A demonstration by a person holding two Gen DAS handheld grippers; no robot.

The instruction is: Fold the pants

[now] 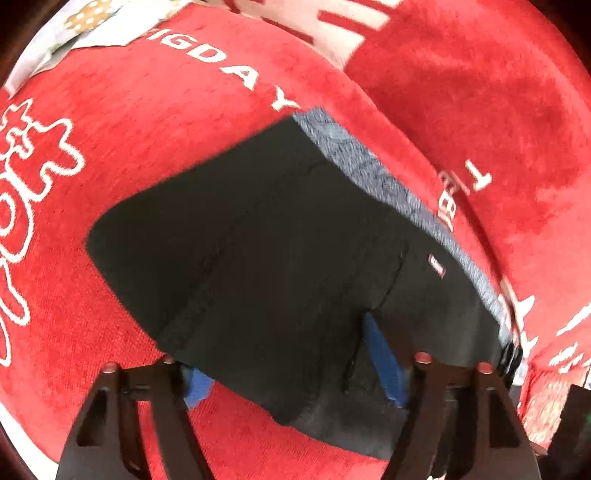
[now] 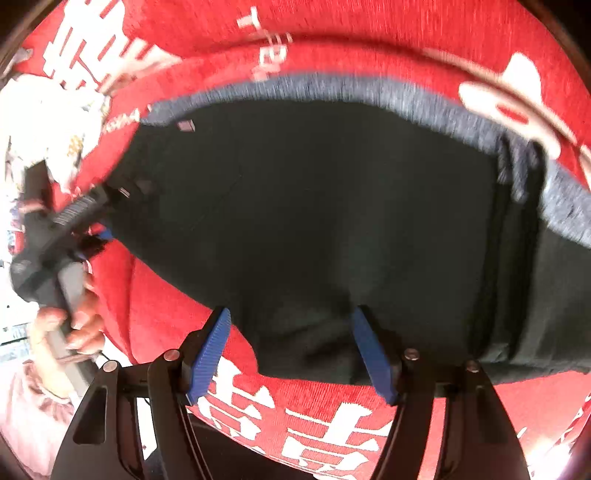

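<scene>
Black pants (image 1: 280, 240) with a grey waistband (image 1: 373, 173) lie folded on a red cloth with white lettering (image 1: 147, 122). In the left wrist view my left gripper (image 1: 295, 373) is open, its blue pads either side of the pants' near corner, the left pad (image 1: 197, 386) partly under the fabric edge. In the right wrist view the pants (image 2: 332, 206) fill the middle, waistband (image 2: 332, 90) at the far side. My right gripper (image 2: 291, 354) is open with blue pads (image 2: 208, 354) straddling the near edge of the pants. The left gripper (image 2: 107, 218) shows at the pants' left corner.
The red cloth (image 2: 321, 417) covers the whole work surface and bulges in a fold at the far right (image 1: 480, 92). A white patterned cloth (image 1: 92, 22) lies at the far left. A hand (image 2: 74, 325) holds the left gripper's handle.
</scene>
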